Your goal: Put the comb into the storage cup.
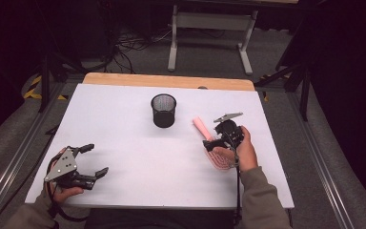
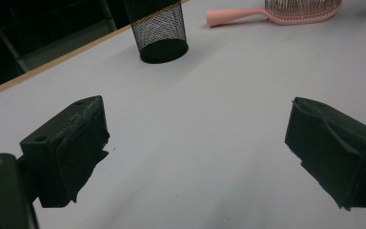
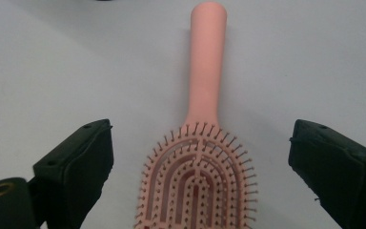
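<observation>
1. At the table's left, the left gripper (image 1: 94, 161) rests idle, jaws spread wide on nothing.
2. Mid-table stands a black mesh cup (image 1: 164, 110).
3. At right, the right gripper (image 1: 218, 138) hovers over a pink hairbrush (image 3: 201, 157) lying bristles-up on the white table (image 1: 133, 157), jaws spread either side of its head.
4. The brush looks light, rigid plastic; its smooth handle is likely the best hold.
5. The right gripper view shows its bristles; the high view shows its place beside the cup.

Right hand-held gripper (image 1: 218, 138) hovers over pink hairbrush (image 1: 201, 126) (bristles up) on white table (image 1: 138, 157).
</observation>
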`<state>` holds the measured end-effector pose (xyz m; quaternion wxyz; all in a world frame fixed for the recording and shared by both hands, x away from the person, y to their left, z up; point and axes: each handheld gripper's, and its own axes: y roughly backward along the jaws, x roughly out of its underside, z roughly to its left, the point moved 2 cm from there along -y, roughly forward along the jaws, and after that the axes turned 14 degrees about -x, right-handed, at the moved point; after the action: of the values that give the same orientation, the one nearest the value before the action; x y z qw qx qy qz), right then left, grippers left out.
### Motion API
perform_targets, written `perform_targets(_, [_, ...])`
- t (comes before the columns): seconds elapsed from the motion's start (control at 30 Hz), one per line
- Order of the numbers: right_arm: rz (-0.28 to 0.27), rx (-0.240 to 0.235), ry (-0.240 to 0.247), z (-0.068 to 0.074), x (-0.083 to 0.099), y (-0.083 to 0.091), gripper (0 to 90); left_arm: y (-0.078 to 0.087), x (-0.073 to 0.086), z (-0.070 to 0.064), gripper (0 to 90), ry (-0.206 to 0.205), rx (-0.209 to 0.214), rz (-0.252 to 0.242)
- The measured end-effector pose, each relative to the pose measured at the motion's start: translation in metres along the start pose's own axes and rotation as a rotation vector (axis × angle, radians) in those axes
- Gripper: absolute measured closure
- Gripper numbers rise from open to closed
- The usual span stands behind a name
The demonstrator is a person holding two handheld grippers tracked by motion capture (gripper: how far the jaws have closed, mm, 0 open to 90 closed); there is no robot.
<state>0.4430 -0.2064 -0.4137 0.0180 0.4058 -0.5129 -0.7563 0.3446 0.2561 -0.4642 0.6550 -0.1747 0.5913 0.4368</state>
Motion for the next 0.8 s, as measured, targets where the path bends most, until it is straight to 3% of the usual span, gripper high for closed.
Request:
perform_targets(0.13, [0.076,-0.013,-0.02,-0.006,-0.014,-0.012,11.0,-0.001,0.0,-0.002,8.3,-0.004,0.007,0.002])
perform_targets(0.27, [0.146,-0.01,-0.02,-0.009,-0.026,-0.026,18.9,-0.001,0.0,-0.002,8.4,-0.003,0.013,0.002])
perform_targets(0.37, [0.172,-0.002,-0.031,-0.009,-0.03,-0.031,17.7,0.0,0.0,-0.002,8.4,-0.008,0.016,-0.002])
perform_targets(0.47, [0.169,-0.016,-0.051,-0.007,-0.027,-0.028,12.9,0.001,0.0,-0.002,8.4,-0.008,0.019,-0.003])
perform_targets(0.57, [0.195,0.023,-0.039,-0.004,-0.019,-0.025,10.6,0.0,0.0,-0.003,8.4,-0.006,0.019,-0.002])
perform_targets(0.8, [0.245,0.019,-0.081,-0.012,-0.001,-0.028,9.3,-0.002,-0.001,-0.005,8.5,-0.015,0.023,0.004])
